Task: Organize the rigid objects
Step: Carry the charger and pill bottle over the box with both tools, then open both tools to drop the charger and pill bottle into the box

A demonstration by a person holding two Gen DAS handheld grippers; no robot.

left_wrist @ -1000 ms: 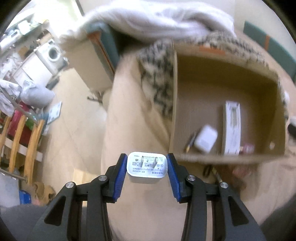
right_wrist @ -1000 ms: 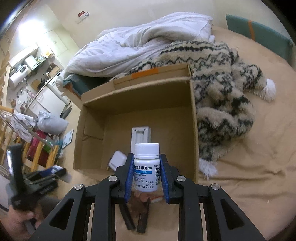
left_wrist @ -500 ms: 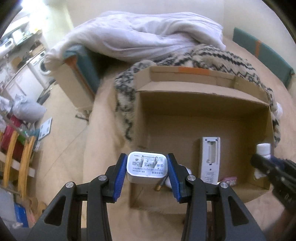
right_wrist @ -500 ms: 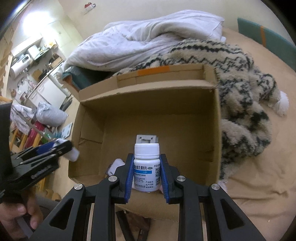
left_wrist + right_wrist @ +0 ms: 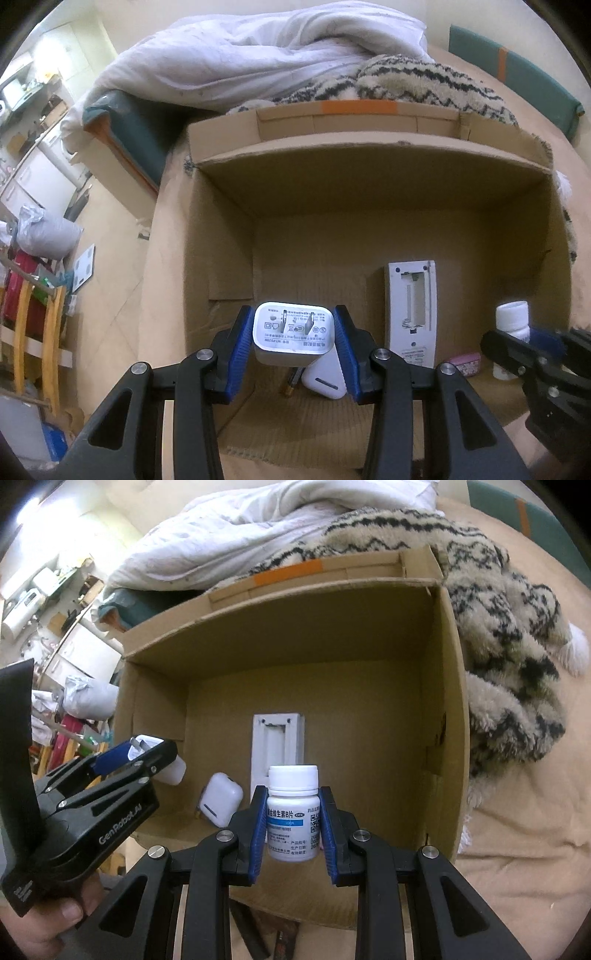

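Note:
My left gripper (image 5: pixel 294 334) is shut on a white charger plug (image 5: pixel 294 332), prongs facing the camera, held over the near left part of an open cardboard box (image 5: pixel 369 173). My right gripper (image 5: pixel 293 818) is shut on a white pill bottle (image 5: pixel 293 812) with a blue label, held over the box's near edge (image 5: pixel 456 738). The left gripper (image 5: pixel 122 760) also shows in the right wrist view. The bottle (image 5: pixel 511 321) also shows at the right in the left wrist view. On the box floor lie a white remote (image 5: pixel 410 314), a white earbud case (image 5: pixel 220 805), a battery (image 5: pixel 290 386) and a small pink item (image 5: pixel 465 363).
The box sits on a tan bed cover (image 5: pixel 517 849). A patterned fleece blanket (image 5: pixel 498 627) lies right of and behind it, and a white duvet (image 5: pixel 258 55) behind. Dark items (image 5: pixel 258 938) lie in front of the box. The bed's left edge drops to a cluttered floor (image 5: pixel 92 258).
Both grippers have moved forward toward and over the box with their objects still held. The box now fills both views, and each gripper appears in the other's view.

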